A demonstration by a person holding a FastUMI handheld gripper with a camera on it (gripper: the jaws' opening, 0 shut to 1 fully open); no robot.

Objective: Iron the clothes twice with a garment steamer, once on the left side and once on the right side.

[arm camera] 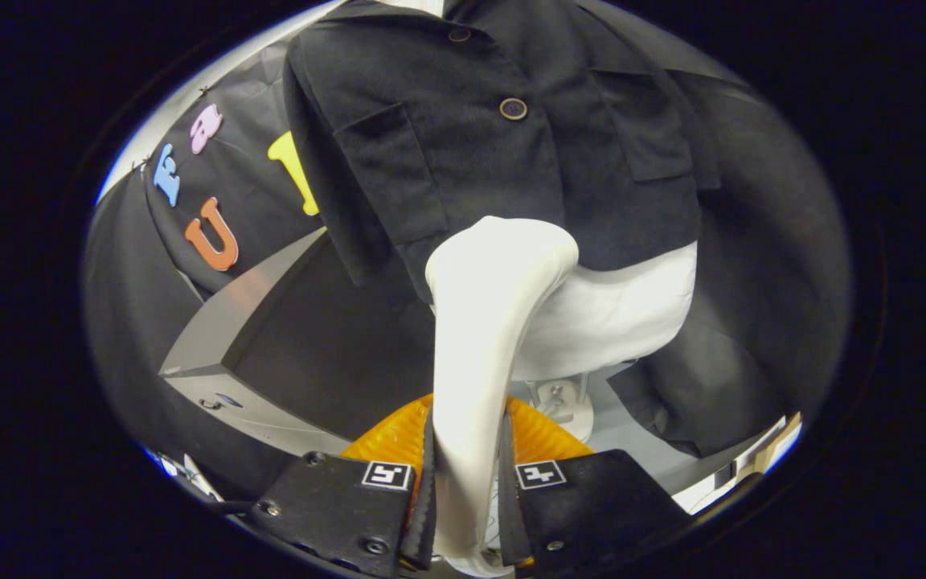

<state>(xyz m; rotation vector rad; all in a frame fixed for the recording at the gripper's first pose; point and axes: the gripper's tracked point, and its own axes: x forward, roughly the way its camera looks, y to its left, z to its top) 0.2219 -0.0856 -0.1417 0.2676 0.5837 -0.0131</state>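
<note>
Claw (467,490) clamped tight, both fingers pressing the white garment steamer (487,322) handle; its head sits against the hem of the black shirt (503,153) just ahead, on the mannequin (624,314).

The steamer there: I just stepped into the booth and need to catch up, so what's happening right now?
A person's handheld tool is shut on the white garment steamer, both fingers pressing its handle. The steamer's head sits at the lower hem of a black jacket, which is dressed on a white mannequin torso. The head is around the jacket's middle, just below the front button. An orange ribbed part shows just behind the fingers.
</note>
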